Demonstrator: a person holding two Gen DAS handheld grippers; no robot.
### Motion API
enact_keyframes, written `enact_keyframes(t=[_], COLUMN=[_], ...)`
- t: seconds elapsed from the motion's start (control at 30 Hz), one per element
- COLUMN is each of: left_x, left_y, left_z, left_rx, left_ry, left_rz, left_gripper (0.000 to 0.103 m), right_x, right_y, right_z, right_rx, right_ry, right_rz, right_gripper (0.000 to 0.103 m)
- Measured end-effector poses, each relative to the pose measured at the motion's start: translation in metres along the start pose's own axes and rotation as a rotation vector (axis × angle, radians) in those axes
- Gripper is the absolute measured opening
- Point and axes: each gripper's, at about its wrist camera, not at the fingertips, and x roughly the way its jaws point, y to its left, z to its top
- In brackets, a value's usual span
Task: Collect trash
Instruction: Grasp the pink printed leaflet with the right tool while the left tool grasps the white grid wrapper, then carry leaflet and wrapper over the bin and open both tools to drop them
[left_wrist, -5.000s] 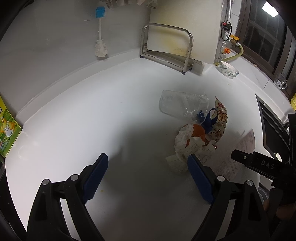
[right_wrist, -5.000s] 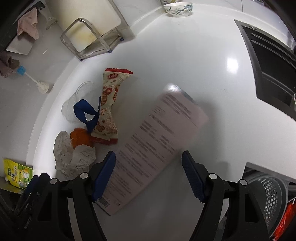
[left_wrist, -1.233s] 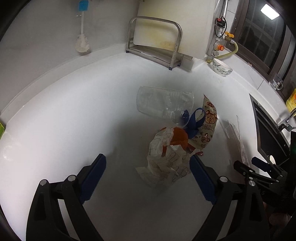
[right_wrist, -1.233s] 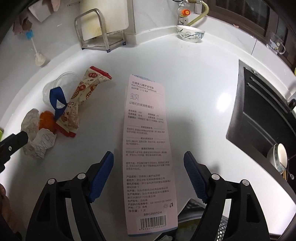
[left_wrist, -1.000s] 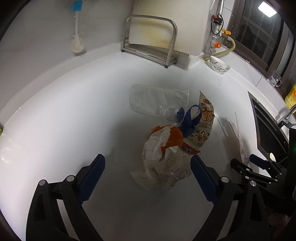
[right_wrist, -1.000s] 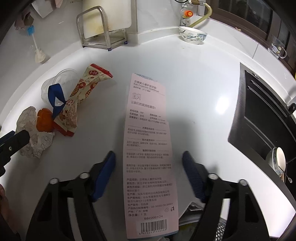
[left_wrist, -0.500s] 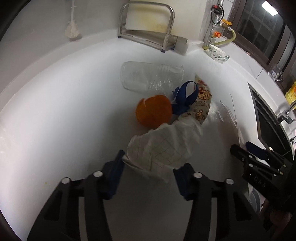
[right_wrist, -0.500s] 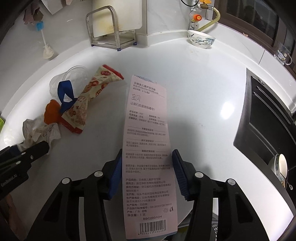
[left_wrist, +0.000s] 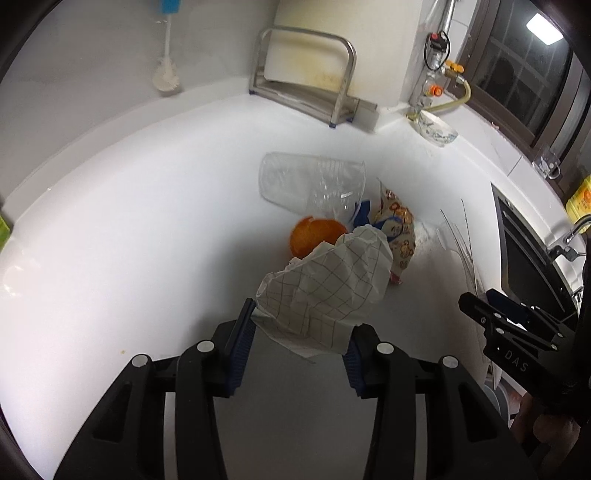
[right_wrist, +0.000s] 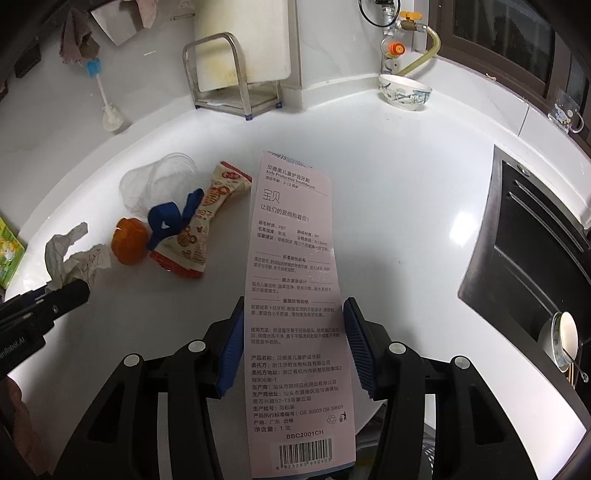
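My left gripper (left_wrist: 297, 339) is shut on a crumpled checked paper wrapper (left_wrist: 328, 284) and holds it above the white counter; the paper also shows in the right wrist view (right_wrist: 72, 258). My right gripper (right_wrist: 293, 343) is shut on a long pink toothbrush package card (right_wrist: 295, 288), which stands edge-on in the left wrist view (left_wrist: 461, 243). On the counter lie an orange peel (left_wrist: 314, 236), a clear plastic cup (left_wrist: 310, 184) on its side, a printed snack wrapper (right_wrist: 207, 225) and a blue ribbon (right_wrist: 166, 218).
A metal rack with a cutting board (left_wrist: 306, 85) stands at the back wall. A brush (left_wrist: 166, 74) leans there. A patterned bowl (right_wrist: 404, 92) sits near the gas valve. A dark sink (right_wrist: 532, 236) lies at the right. A green packet (right_wrist: 7, 254) is at the left edge.
My left gripper closed on the crumpled paper and lifted it off the orange peel. My right gripper closed on the pink card and holds it.
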Motion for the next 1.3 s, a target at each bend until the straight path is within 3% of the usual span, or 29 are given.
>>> enact_keyframes(t=[0.3, 0.57, 0.97, 1.3], left_x=[-0.034, -0.064, -0.089, -0.083], left_y=[-0.007, -0.04, -0.124, -0.18], left_z=[-0.009, -0.029, -0.095, -0.147], left_rx=[-0.024, -0.01, 0.045, 0.076], left_ry=[-0.042, -0.07, -0.026, 0.034], left_rz=[0.039, 0.048, 0.034, 0.036], left_gripper=[0.042, 0.042, 0.042, 0.043], right_x=[-0.032, -0.066, -0.112, -0.126], right_y=[-0.014, -0.036, -0.091, -0.132], right_z=[-0.011, -0.041, -0.103, -0.159], right_rx=[-0.019, -0.041, -0.077, -0.123], right_ry=[-0.028, -0.031, 0.004, 0.079], right_rz=[0.034, 0.069, 0.122, 0.148], right_gripper=[0.05, 0.05, 0.05, 0.05])
